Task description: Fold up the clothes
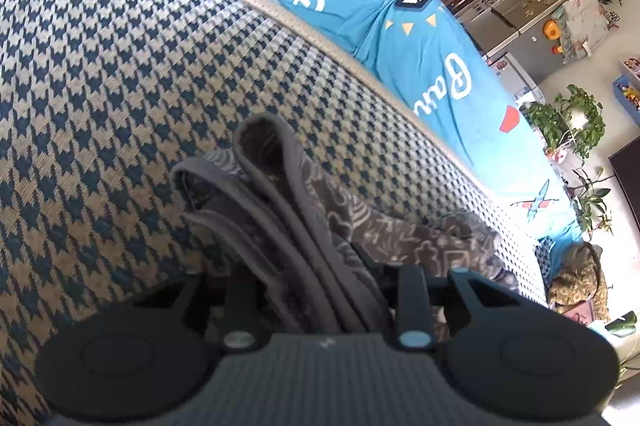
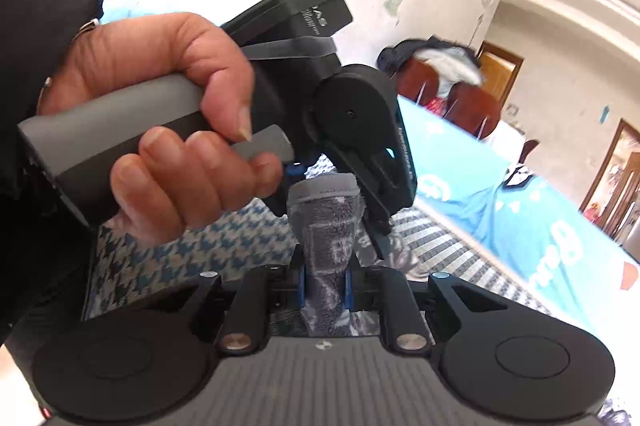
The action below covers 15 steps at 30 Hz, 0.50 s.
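My left fingers (image 1: 316, 290) pinch bunched folds of the grey patterned fleece garment (image 1: 304, 222) above the houndstooth-woven sofa cover (image 1: 120, 73); my right fingers (image 2: 325, 286) clamp another gathered fold of it (image 2: 326, 226).

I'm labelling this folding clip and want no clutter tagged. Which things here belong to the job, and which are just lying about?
In the job:
- grey patterned garment, bunched
- left gripper, shut on it
- right gripper, shut on it
- houndstooth sofa seat beneath

Lying about:
- blue cover
- potted plants
- fridge
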### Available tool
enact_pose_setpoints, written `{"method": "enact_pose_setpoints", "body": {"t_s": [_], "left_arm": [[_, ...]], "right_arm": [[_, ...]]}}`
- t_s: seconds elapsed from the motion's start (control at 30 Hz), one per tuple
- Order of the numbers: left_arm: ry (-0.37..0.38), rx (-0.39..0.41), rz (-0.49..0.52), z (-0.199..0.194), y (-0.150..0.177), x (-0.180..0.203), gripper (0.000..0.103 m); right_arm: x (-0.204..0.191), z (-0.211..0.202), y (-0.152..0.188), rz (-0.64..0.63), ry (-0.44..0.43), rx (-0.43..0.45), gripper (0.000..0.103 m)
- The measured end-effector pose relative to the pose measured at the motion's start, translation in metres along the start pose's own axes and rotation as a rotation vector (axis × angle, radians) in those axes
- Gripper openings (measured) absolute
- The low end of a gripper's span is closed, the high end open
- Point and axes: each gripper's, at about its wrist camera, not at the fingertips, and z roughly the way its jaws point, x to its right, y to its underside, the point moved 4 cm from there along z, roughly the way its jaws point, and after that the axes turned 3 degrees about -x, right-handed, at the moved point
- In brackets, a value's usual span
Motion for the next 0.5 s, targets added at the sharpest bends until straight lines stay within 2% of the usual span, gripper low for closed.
{"method": "enact_pose_setpoints", "body": {"t_s": [0.13, 0.3, 0.5], "left_arm": [[-0.004, 0.037, 0.046, -0.007, -0.010, 0.042, 0.027], [-0.001, 0.082, 0.147, -0.011, -0.018, 0.111, 0.027], [0.014, 0.080, 0.250, 0.011, -0.014, 0.202, 0.027]], "right_arm": [[0.018, -0.017, -0.005, 0.013, 0.047, 0.046, 0.016], [0.059, -0.041, -0.009, 0.084, 0.122, 0.102, 0.016], [0.118, -0.069, 0.006, 0.148, 0.207, 0.130, 0.016]]}}
